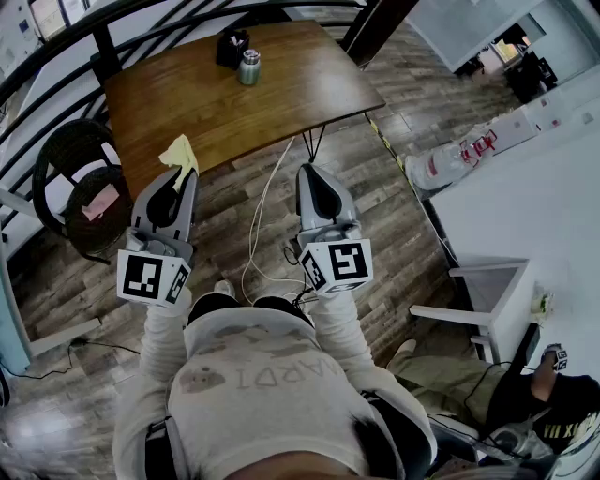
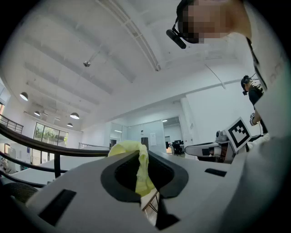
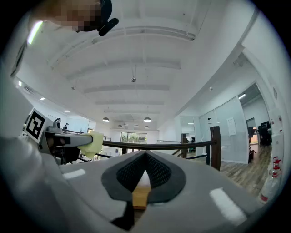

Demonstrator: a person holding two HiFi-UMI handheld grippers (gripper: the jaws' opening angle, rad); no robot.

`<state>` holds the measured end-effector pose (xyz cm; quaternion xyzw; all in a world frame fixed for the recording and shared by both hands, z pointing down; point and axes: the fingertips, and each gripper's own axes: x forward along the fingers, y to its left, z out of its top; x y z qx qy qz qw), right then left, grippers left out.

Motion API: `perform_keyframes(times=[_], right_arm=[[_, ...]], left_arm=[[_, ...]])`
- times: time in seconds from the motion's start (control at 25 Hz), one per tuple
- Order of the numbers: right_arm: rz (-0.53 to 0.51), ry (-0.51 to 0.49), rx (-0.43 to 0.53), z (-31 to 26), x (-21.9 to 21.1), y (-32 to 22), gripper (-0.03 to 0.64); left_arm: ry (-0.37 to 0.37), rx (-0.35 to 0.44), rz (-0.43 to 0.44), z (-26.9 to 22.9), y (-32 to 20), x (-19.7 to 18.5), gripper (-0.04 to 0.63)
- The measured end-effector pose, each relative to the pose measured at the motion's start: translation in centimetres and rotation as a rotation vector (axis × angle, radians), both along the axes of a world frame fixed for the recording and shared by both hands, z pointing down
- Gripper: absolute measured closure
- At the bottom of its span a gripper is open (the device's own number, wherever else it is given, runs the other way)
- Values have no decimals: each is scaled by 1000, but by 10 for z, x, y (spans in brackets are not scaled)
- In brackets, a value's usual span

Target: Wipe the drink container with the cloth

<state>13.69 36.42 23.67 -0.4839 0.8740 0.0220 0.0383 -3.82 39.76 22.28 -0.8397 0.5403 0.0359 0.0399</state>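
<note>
A small metal drink container stands near the far edge of the wooden table, apart from both grippers. My left gripper is held over the table's near left corner, shut on a yellow cloth. In the left gripper view the cloth hangs pinched between the jaws of the left gripper. My right gripper hovers just off the table's near edge; its jaws meet with nothing between them. The right gripper view also catches the left gripper and the cloth.
A black object sits beside the container. A dark wicker chair stands left of the table, with a curved railing behind. Cables trail on the wood floor. At right are a white table, a white bottle and a seated person.
</note>
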Motion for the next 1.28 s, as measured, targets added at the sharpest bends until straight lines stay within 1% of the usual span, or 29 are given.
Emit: perform_keyframes(times=[0.36,0.6,0.8,1.04,1.28], right_arm=[[17,4,8,0,-4,-3,606],[53,14,28,-1,-14,-4,606],[91,-16,14,5,-23,-2,606],[119,6,10,5,-19,-2,606],[136,5,14,6,-8,-23,606]], left_arm=[[1,9,15,-3,-5,-4,563],[3,14,49,-1,-11,-15,563],[4,12,85,2,-15,-25,565],[31,10,112,3,-25,-25,563],[24,3,130,7,-44,-13,563]])
